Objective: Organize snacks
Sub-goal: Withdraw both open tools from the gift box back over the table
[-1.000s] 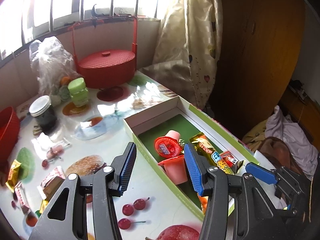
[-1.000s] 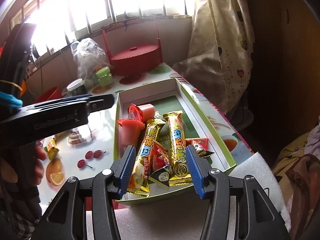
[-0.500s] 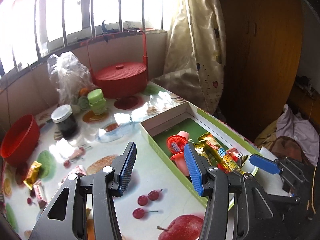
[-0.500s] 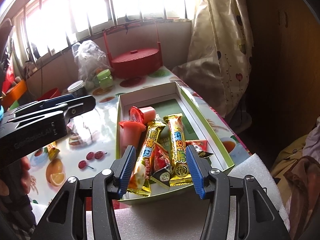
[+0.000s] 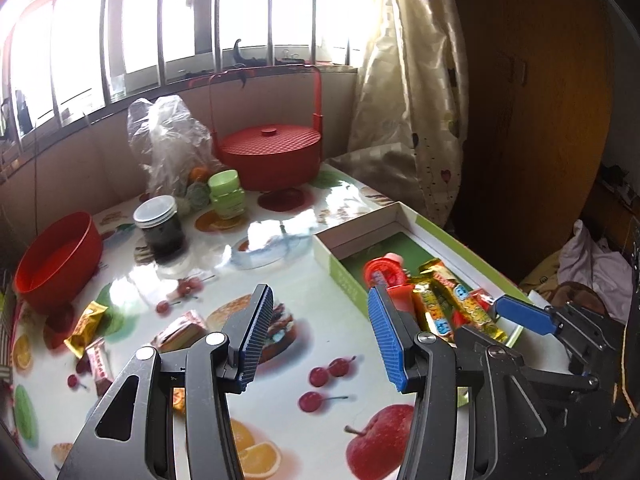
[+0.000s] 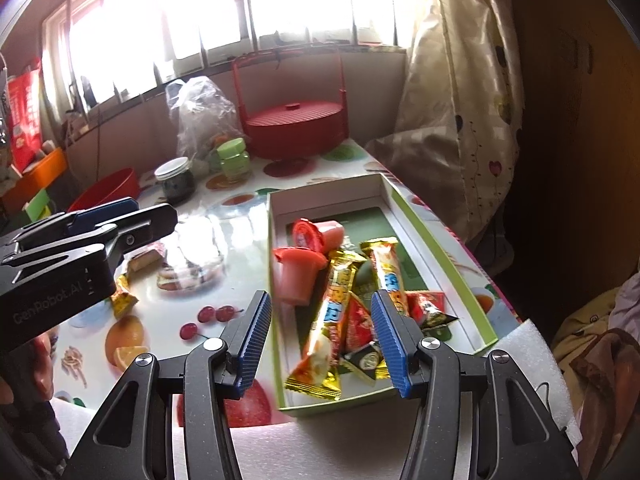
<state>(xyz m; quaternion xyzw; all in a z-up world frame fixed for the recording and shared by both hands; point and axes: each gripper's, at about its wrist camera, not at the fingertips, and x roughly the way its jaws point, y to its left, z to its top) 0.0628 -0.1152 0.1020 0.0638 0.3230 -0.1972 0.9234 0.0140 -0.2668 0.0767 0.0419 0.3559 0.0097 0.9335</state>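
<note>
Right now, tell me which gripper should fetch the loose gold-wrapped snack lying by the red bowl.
Left. The left gripper hangs open over the table near the gold-wrapped snack beside the red bowl; the right gripper hangs open over the green box.
</note>
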